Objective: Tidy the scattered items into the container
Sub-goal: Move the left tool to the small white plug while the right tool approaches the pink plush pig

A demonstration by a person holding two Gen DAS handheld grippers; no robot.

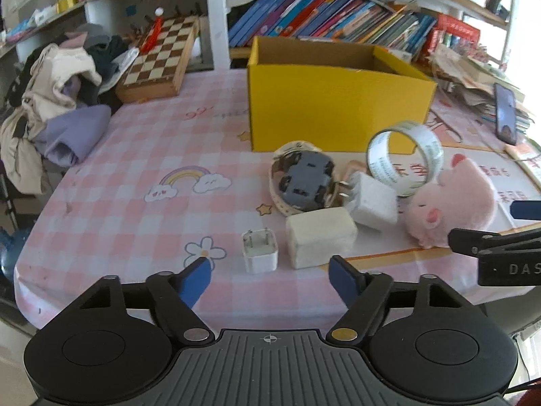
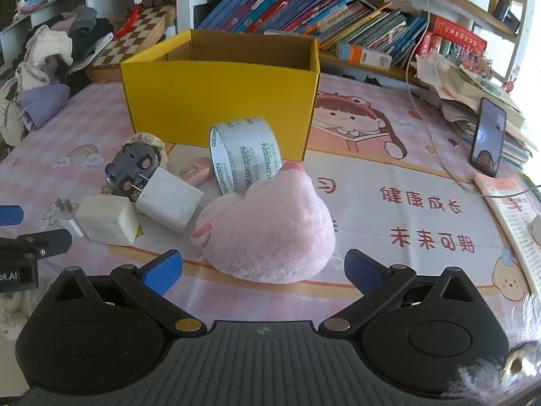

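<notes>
Pink plush pig (image 2: 270, 226): at 12 o'clock, just beyond right tongs (image 2: 263, 269), spread empty; left tongs (image 1: 268, 275) likewise spread, farther off.

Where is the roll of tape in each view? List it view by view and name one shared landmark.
Left wrist view: the roll of tape stands on edge right of centre, behind the pink plush toy.
Right wrist view: roll of tape at centre, behind the plush.
Shared landmark: the yellow box directly behind it.
</notes>
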